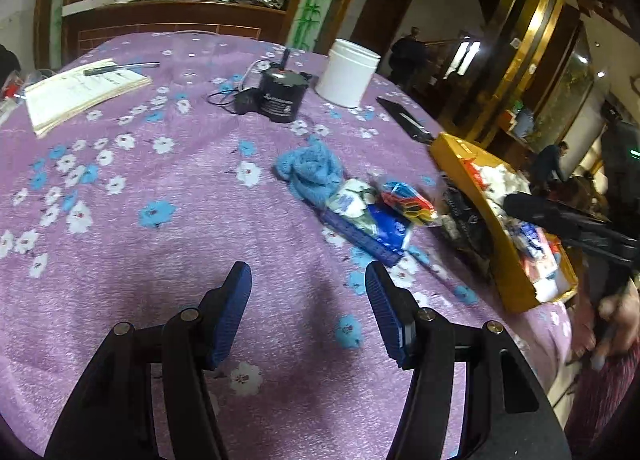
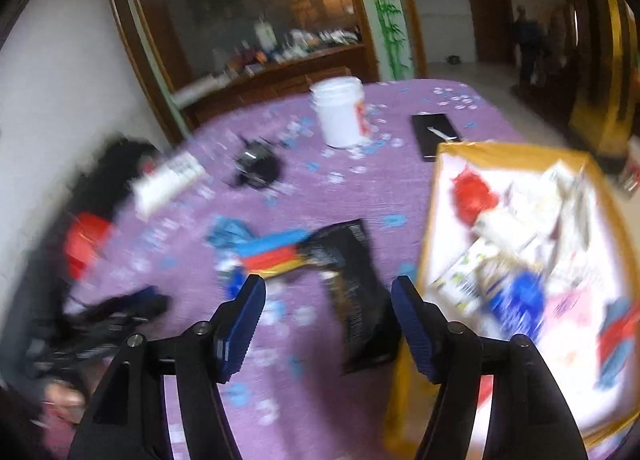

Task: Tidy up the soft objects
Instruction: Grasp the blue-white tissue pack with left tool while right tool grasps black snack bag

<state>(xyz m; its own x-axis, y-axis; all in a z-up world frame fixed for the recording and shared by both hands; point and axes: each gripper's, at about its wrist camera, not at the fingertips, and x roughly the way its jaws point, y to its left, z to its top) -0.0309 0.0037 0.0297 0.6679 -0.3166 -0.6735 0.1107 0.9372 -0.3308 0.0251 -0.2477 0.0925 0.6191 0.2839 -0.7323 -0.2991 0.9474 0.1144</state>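
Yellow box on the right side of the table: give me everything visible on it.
The yellow box is a shallow open tray, cardboard by the look, with yellow walls and a white inside. It sits flat on the purple flowered tablecloth near the table's edge, with no lid in view. It is already loaded with soft packets: something red, white wrappers, a blue pack. A black packet lies against its outer wall. Neither hand-held gripper touches it.

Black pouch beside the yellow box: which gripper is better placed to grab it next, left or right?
Right, probably. The black pouch lies just ahead of the right gripper, its jaws open and empty, beside the yellow box. The left gripper, also open, hovers over bare tablecloth, with the pouch farther off.
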